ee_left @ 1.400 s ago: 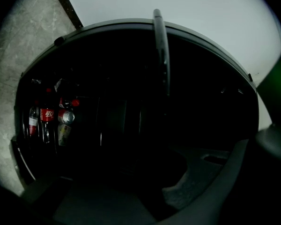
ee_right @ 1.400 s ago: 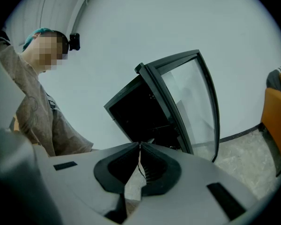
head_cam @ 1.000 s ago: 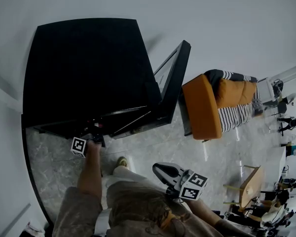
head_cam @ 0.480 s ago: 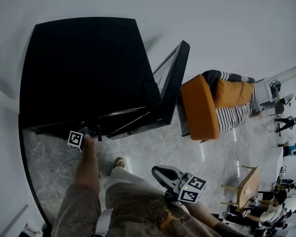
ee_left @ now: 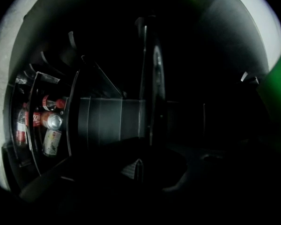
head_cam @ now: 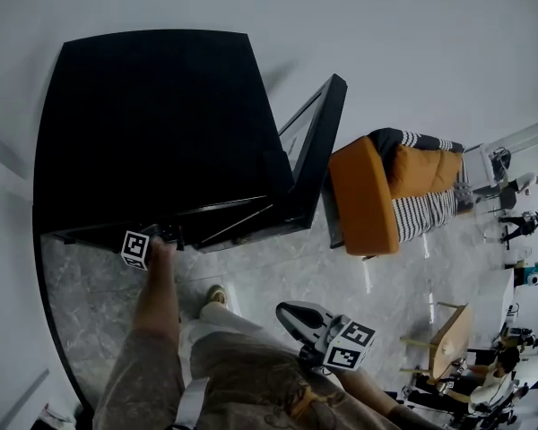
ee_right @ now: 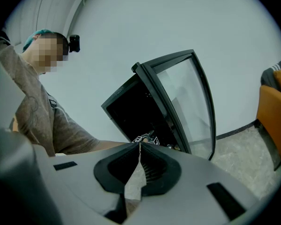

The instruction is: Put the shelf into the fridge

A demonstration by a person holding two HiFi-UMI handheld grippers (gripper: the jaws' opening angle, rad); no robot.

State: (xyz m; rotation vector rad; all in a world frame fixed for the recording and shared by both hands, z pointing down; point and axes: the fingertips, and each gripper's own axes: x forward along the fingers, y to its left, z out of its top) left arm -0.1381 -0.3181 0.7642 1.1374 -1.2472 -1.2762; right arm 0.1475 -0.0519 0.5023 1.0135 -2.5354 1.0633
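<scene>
The black fridge (head_cam: 152,124) stands against the wall with its glass door (head_cam: 312,150) swung open to the right. My left gripper (head_cam: 166,233) reaches into the fridge's open front. In the left gripper view it is dark. The shelf (ee_left: 147,78) shows edge-on as a thin line running away from the jaws' seam, and my left gripper (ee_left: 138,163) looks shut on its near edge. Bottles and cans (ee_left: 42,121) sit on racks at the left. My right gripper (head_cam: 282,312) hangs by the person's waist, shut and holding nothing; its view shows the right gripper (ee_right: 139,146) pointing at the fridge (ee_right: 131,111).
An orange sofa (head_cam: 368,195) with striped cushions stands close to the right of the open door. A small wooden table (head_cam: 453,334) and clutter lie at the far right. The person's shoe (head_cam: 220,294) rests on the marble floor (head_cam: 278,267) before the fridge.
My left gripper has moved a little up and to the left, further into the fridge's front. The right gripper has barely drifted. The door has not moved.
</scene>
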